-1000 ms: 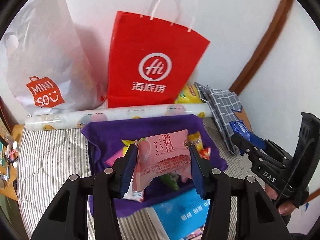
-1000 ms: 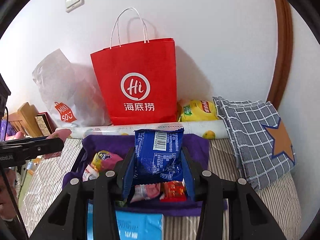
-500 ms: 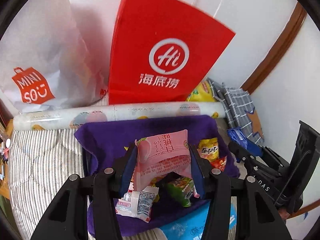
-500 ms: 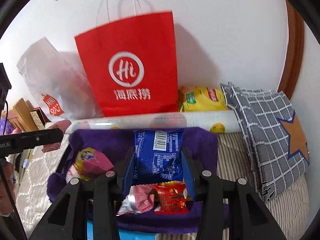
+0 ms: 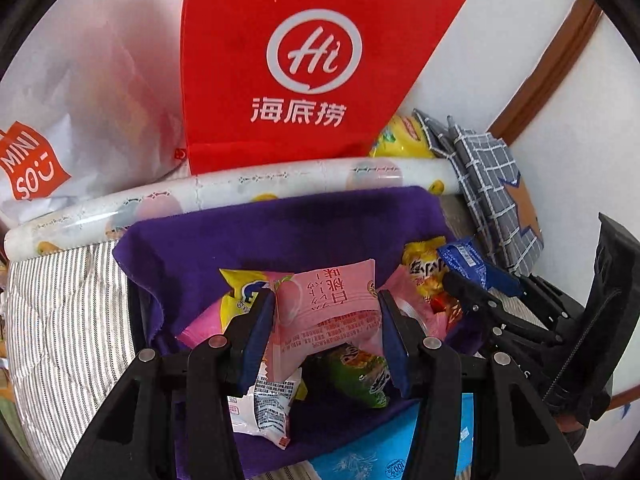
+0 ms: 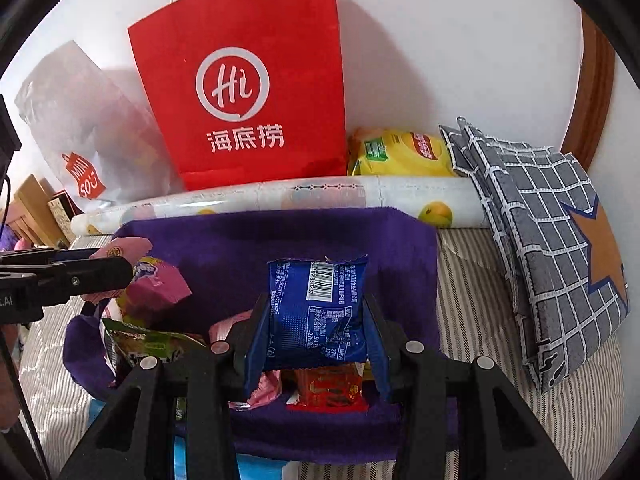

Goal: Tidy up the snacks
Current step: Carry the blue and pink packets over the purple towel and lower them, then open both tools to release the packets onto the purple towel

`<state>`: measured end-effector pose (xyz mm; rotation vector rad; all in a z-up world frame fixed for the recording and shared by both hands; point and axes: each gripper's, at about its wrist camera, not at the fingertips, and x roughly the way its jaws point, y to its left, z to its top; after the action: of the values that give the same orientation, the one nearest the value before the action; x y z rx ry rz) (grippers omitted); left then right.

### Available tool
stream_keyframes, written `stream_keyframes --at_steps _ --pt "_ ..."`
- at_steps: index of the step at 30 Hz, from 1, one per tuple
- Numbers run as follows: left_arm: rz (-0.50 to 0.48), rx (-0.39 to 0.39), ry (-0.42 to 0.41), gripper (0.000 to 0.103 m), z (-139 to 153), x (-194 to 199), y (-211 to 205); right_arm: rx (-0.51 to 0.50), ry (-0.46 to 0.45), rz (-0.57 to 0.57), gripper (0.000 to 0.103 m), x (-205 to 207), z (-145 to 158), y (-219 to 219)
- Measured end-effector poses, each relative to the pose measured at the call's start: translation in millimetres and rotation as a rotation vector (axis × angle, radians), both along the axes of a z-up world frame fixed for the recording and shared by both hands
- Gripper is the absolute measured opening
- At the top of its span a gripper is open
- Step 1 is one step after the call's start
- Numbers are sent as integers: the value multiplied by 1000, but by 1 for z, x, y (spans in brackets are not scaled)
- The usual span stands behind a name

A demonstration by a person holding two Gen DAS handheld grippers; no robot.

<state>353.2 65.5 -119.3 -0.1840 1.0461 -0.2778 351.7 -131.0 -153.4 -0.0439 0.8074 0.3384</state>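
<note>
Between the left gripper's (image 5: pixel 326 320) pads, pink snack packet (image 5: pixel 328 308), clamped.

Left gripper (image 5: pixel 326 330): angled steeply downward, fingers (image 5: pixel 256 336) pressed against both sides of a pink packet.
Right gripper (image 6: pixel 316 340): angled downward, fingers (image 6: pixel 258 344) clamped on a blue packet, just beside the left gripper.
</note>
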Motion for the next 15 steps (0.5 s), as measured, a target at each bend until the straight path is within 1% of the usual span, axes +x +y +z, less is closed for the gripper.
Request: stream_keyframes --at_steps 4,12,15 --pt "-7 15 27 51 -7 1 -3 -1 5 -6 43 1 -2 -3" --pt "-32 19 32 53 -9 0 -7 -15 13 -12 43 3 -7 -2" --pt "-30 15 37 54 -10 1 -7 -21 21 -10 45 4 -8 -1"
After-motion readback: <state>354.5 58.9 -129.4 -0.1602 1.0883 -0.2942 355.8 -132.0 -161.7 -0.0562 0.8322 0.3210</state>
